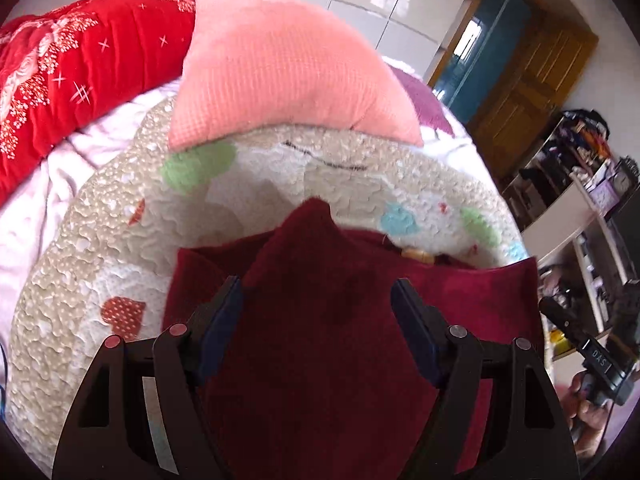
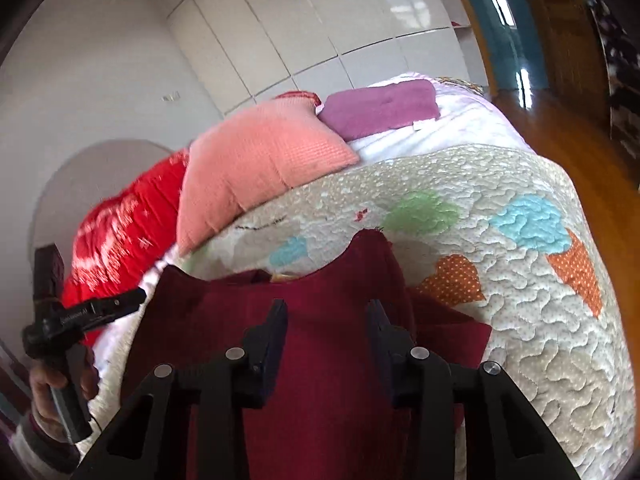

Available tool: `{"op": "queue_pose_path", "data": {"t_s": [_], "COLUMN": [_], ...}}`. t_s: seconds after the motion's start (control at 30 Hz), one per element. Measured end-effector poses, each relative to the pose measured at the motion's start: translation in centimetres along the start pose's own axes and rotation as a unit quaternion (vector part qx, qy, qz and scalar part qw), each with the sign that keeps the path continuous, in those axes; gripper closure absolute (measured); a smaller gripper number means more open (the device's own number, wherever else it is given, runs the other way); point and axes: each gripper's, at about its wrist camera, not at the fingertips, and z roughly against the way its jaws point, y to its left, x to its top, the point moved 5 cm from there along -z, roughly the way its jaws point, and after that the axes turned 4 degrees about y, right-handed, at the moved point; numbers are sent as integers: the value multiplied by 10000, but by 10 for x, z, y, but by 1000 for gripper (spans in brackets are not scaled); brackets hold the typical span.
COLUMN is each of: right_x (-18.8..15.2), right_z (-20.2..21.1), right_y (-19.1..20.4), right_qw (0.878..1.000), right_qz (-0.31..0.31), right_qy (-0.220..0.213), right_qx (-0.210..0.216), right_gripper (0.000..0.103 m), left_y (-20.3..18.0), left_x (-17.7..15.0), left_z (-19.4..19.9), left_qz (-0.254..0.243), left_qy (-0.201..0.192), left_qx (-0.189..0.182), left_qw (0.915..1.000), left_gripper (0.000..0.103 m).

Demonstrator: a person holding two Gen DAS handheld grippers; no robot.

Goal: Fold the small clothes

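Note:
A dark red velvety garment [image 1: 312, 240] lies spread on a quilted bedcover [image 1: 100, 240], with a pointed flap folded up over its middle. My left gripper [image 1: 318, 284] hangs just above it, jaws wide apart, the cloth under them and not pinched. In the right wrist view the same garment [image 2: 328, 272] shows its neckline towards the pillows. My right gripper [image 2: 327, 304] stands over it with a narrower gap between its fingers, and the pads do not press on the cloth. A hand holds the other gripper at the left edge [image 2: 120, 304].
A pink pillow [image 1: 280, 68] and a red patterned blanket [image 1: 80, 68] lie at the head of the bed, with a folded purple cloth [image 2: 380, 108] beside them. The bed's edge drops to a wooden floor [image 2: 580, 152] on the right. Cluttered shelves [image 1: 580, 200] stand beyond.

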Motion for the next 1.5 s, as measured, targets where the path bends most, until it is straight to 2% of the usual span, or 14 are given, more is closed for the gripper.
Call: {"op": "queue_pose_path", "data": {"t_s": [0.13, 0.27, 0.33, 0.47, 0.6, 0.7, 0.83, 0.93, 0.97, 1.0, 1.07, 1.23, 1.5], "right_x": [4, 5, 4, 5, -4, -19, -40, -55, -60, -64, -64, -60, -81], "right_z": [-44, -77, -82, -69, -25, -1, 12, 6, -5, -15, -20, 8, 48], "right_y": [-18, -34, -32, -27, -16, -1, 9, 2, -4, -8, -11, -3, -29], "right_qw": [9969, 9951, 9940, 9948, 9983, 9981, 9973, 9957, 9939, 9928, 9923, 9958, 9957], "right_qz": [65, 65, 161, 200, -12, 269, 455, 413, 417, 434, 511, 263, -82], "right_qy": [406, 563, 599, 545, 330, 309, 419, 488, 638, 760, 717, 621, 370], "right_qx": [-665, -809, -906, -833, -488, -459, -399, -677, -796, -823, -867, -623, -844], "right_gripper": [72, 72, 72, 72, 72, 72, 71, 69, 68, 68, 67, 66, 61], "left_y": [14, 38, 42, 33, 28, 25, 21, 21, 21, 21, 22, 22, 33], "left_x": [1, 1, -2, -6, -12, -17, -26, -36, -40, -44, -52, -71, -97], "left_z": [-38, -65, -72, -66, -47, -31, -12, -1, 2, 4, 7, 16, 29], "left_qz": [102, 517, 507, 191, 144, 115, -32, -76, -74, -69, -79, -54, 175], "left_qy": [193, 392, 365, 269, 164, 68, -11, -25, -12, -4, 51, 121, 22], "left_qx": [592, 677, 756, 961, 843, 786, 822, 817, 808, 812, 838, 792, 715], "left_qw": [9980, 9956, 9952, 9948, 9962, 9968, 9966, 9966, 9967, 9967, 9964, 9968, 9973], "left_gripper": [27, 27, 27, 27, 27, 27, 27, 27, 27, 27, 27, 27, 27]}}
